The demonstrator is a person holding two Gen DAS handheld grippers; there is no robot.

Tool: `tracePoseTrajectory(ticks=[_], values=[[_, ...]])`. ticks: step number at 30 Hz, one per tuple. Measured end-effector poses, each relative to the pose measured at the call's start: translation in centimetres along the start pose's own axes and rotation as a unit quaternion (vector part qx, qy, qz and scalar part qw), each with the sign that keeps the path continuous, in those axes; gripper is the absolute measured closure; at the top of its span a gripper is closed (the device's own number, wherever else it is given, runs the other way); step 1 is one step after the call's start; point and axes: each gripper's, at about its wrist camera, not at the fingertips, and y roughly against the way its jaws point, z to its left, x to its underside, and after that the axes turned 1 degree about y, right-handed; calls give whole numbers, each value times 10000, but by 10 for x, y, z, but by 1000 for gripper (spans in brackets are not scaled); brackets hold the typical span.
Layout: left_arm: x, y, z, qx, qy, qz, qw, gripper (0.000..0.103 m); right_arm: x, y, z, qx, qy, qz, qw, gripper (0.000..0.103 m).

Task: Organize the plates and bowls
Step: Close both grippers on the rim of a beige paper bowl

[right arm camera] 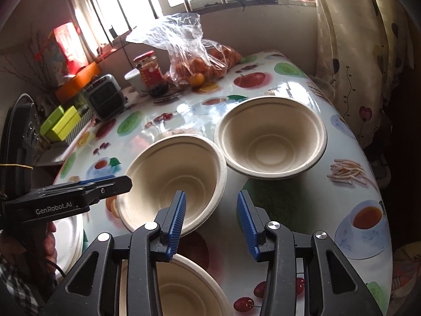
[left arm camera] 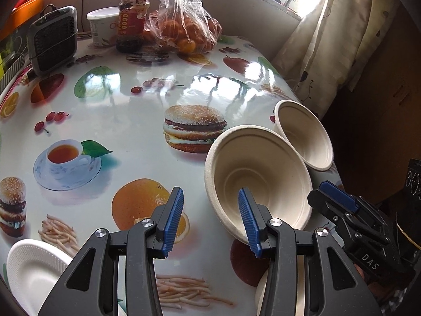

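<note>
Both claws stood open and empty over the fruit-printed worktop [left arm camera: 126,110]. On the left claw [left arm camera: 210,221], the right-hand blue pad hung over the near rim of the nearest pulp bowl [left arm camera: 252,173], while the other pad was above bare worktop; whether any pad touched the rim could not be told. The right claw [right arm camera: 210,223] hovered with its left pad over the same bowl's [right arm camera: 171,179] near edge and its right pad clear of it.

Just beyond, a second pulp bowl [right arm camera: 271,137] sat rim to rim with the first, close to the worktop's right edge. A third bowl [right arm camera: 173,289] lay directly under the right claw. White plates [left arm camera: 31,268] rested at the near left corner. At the far end stood a bag of oranges [left arm camera: 184,31], a red-labelled jar [left arm camera: 133,21], a white cup [left arm camera: 101,26] and a small grey heater [left arm camera: 52,39].

As a judgement: both claws crowded one bowl, so they could collide or pull against each other. These light bowls would skid on the glossy surface if nudged rather than pinched, and a push could knock the second bowl off the edge.
</note>
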Motion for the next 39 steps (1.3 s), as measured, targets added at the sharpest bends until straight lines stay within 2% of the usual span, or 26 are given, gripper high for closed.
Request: tracePoseTrajectory(ticks=[6,11,12,15,19,24,31,37,39], values=[[0,-5,2,-7,9,62,10000,59,-1,-5,0,-54,-11,57,10000,65],[1,-9,1,11,-25,141,9999,65,0,-8,0,-12,13,76,10000,66],[2,-10,1,12,-26,158,9999,69,0,-8,1,-6,17,78,10000,67],[3,-12,1,14,-15,192,9998,73,0,-8,1,-11,10,87,10000,75],[2,-11,1,11,-48,157,9999,76,0,-8,2,-53,0,84,10000,78],[1,-12,0,32,-57,151,9999,77,0,-9,2,-51,9,65,10000,82],[1,-11,-3,122,-102,110,9998,78,-1,-9,2,-48,-1,64,10000,82],[0,-13,1,-37,-69,91,9999,78,1,-10,0,-67,-80,94,9999,82],[-1,-13,1,9,-67,108,9999,78,2,-11,0,-58,-67,108,9999,82]])
